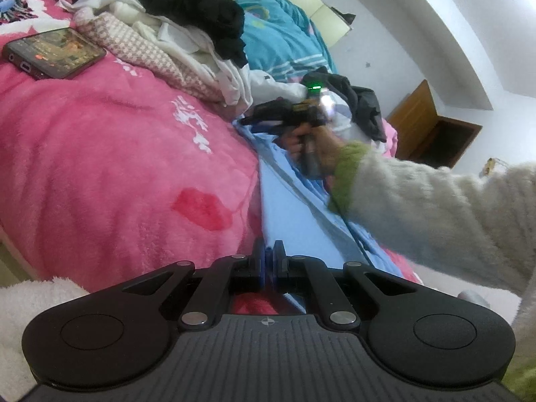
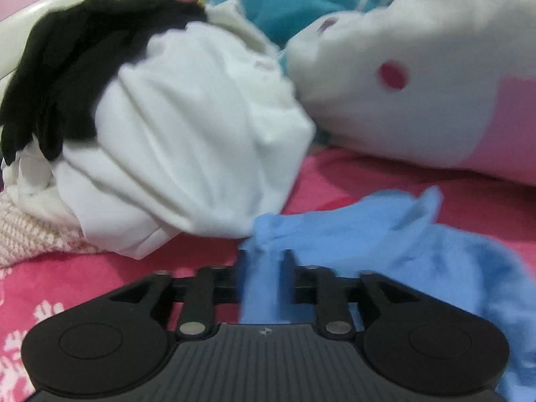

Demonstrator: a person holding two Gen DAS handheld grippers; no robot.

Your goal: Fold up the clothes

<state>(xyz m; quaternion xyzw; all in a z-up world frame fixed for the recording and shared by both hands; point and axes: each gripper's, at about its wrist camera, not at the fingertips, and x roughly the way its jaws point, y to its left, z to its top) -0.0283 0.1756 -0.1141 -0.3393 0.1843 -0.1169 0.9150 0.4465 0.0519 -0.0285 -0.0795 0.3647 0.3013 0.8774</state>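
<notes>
A light blue garment (image 1: 291, 207) lies stretched along the pink blanket (image 1: 117, 167) between my two grippers. My left gripper (image 1: 268, 251) is shut on its near edge, low in the left wrist view. Farther along, a hand in a white fuzzy sleeve (image 1: 418, 207) holds my right gripper (image 1: 251, 121) at the garment's far end, beside the clothes pile. In the right wrist view the right gripper (image 2: 266, 258) has its jaws apart. A bunched strip of the blue garment (image 2: 402, 251) lies loosely between them and spills off to the right.
A heap of white and black clothes (image 1: 187, 33) (image 2: 187, 134) lies just beyond the garment's far end. A phone (image 1: 53, 53) rests on the blanket at the left. A teal quilt (image 1: 278, 37) and a white-and-pink plush pillow (image 2: 418, 83) lie behind. A wooden cabinet (image 1: 432, 127) stands by the wall.
</notes>
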